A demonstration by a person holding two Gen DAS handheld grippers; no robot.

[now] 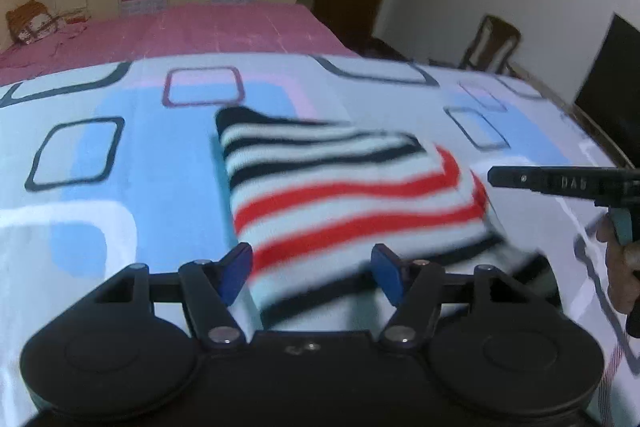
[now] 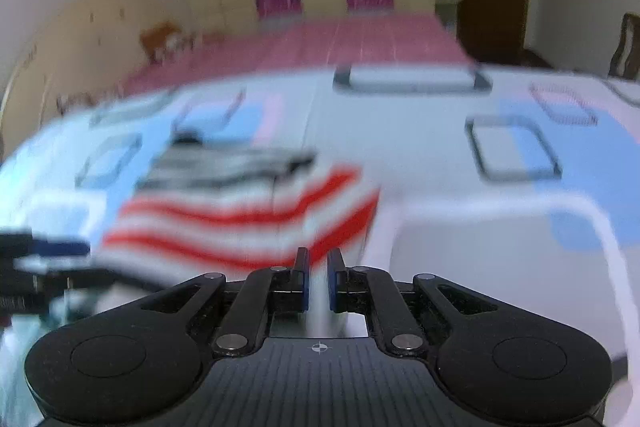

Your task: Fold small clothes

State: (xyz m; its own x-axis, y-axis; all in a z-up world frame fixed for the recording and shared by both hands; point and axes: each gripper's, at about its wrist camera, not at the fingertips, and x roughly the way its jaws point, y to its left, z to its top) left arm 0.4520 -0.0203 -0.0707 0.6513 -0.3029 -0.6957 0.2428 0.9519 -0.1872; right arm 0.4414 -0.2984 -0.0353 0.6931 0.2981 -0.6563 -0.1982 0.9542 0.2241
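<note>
A small knitted garment with black, red and pale stripes lies folded on the patterned bedsheet. My left gripper hovers at its near edge. Its jaws stand open, the blue pads apart on either side of the cloth and not pressing it. In the left wrist view my right gripper reaches in from the right, level with the garment's right edge, held by a hand. In the blurred right wrist view the right gripper is shut with only a thin slit between its pads. The garment lies beyond it to the left.
The pale blue and white sheet with dark square outlines covers the near bed. Behind it lies a pink bedspread with a brown bundle at far left. A wooden chair and a dark screen stand to the right, with wardrobes at the back.
</note>
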